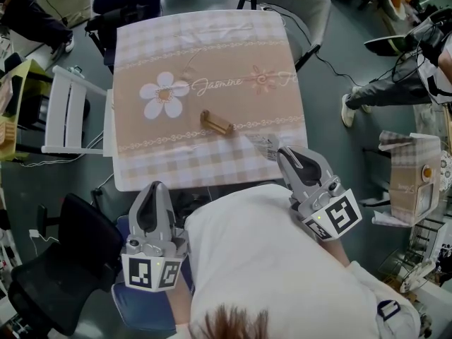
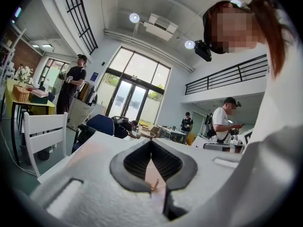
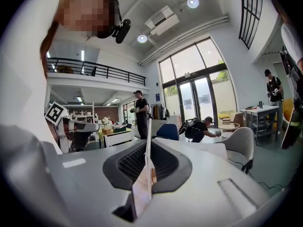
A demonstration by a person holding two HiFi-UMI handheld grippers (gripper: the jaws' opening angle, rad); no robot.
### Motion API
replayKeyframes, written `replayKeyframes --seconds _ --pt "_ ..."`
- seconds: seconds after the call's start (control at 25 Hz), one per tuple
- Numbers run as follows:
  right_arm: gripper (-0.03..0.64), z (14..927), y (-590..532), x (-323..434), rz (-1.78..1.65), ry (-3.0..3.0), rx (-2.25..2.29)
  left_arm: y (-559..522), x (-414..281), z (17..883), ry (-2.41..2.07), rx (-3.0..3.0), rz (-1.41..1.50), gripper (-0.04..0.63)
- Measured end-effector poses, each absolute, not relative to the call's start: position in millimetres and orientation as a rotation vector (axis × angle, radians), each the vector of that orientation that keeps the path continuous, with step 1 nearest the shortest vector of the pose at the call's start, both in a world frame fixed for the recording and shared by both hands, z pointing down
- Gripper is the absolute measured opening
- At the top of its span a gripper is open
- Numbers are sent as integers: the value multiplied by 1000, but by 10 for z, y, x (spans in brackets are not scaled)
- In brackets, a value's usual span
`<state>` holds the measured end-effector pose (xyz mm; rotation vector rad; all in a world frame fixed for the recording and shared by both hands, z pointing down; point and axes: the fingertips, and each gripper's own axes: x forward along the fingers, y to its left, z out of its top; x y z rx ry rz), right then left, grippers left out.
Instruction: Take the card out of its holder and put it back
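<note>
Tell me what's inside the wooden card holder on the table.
Nothing sticks up from the wooden card holder, which lies on the tablecloth. The card is clamped in the right gripper's jaws. The slot's inside is too small to see.

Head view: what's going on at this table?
A person works two handheld grippers at a table. The right gripper is shut on the card, holding it above the table's near right part. The wooden holder sits empty mid-table, so the card is out and not yet put back. The left gripper hangs at the near edge, jaws together on nothing.
</note>
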<state>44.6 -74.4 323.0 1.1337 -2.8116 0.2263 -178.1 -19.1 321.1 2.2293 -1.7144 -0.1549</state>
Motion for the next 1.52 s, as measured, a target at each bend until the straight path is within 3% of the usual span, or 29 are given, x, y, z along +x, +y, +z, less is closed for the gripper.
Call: replayKeyframes --seconds 1.52 --pt "19 3206 -662 539 237 -2820 1155 -163 -1633 3128 -1687 2303 -147 3"
